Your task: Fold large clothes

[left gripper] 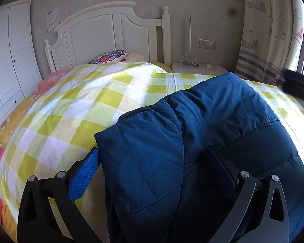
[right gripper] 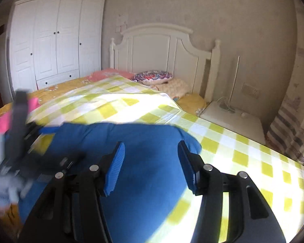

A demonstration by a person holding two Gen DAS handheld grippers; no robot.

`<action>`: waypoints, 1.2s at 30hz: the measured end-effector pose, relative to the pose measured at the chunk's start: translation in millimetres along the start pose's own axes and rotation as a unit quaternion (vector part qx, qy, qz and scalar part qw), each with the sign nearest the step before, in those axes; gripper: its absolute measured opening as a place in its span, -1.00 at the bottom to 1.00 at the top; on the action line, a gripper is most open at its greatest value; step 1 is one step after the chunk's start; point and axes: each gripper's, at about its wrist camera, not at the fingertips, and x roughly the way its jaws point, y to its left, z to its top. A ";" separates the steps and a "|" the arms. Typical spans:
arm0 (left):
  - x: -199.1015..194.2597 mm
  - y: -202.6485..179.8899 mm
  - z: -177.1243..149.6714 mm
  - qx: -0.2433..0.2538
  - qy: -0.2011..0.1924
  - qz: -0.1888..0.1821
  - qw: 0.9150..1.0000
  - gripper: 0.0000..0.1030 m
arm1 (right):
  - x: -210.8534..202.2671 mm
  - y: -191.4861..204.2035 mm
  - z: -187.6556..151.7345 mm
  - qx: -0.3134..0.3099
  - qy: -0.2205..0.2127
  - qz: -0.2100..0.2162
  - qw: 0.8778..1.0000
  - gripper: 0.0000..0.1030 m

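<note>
Blue jacket [left gripper: 202,141] lies partly folded, lower centre, on bed [left gripper: 75,109]; more folding likely left. Left tongs [left gripper: 152,160] gaping around jacket edge, right tongs [right gripper: 152,158] open, empty above it.

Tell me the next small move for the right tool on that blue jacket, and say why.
Probably lower the right tool onto the blue jacket and close on its far edge. Its jaws stand open above the fabric, holding nothing, while the left tool straddles the jacket's other side on the checked sheet.
</note>
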 end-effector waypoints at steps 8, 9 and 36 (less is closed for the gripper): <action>8.6 8.3 1.1 -0.018 0.017 -0.008 1.000 0.91 | 141.0 -0.7 -1.1 -0.004 0.158 0.019 0.987 0.09; 11.2 10.5 1.4 -0.024 0.023 -0.016 0.999 0.91 | 144.3 -4.5 2.0 0.006 0.164 0.023 0.986 0.09; -25.3 0.6 61.1 -0.022 -0.004 -0.051 0.998 0.91 | -22.2 4.0 -60.7 0.091 0.056 0.030 0.994 0.37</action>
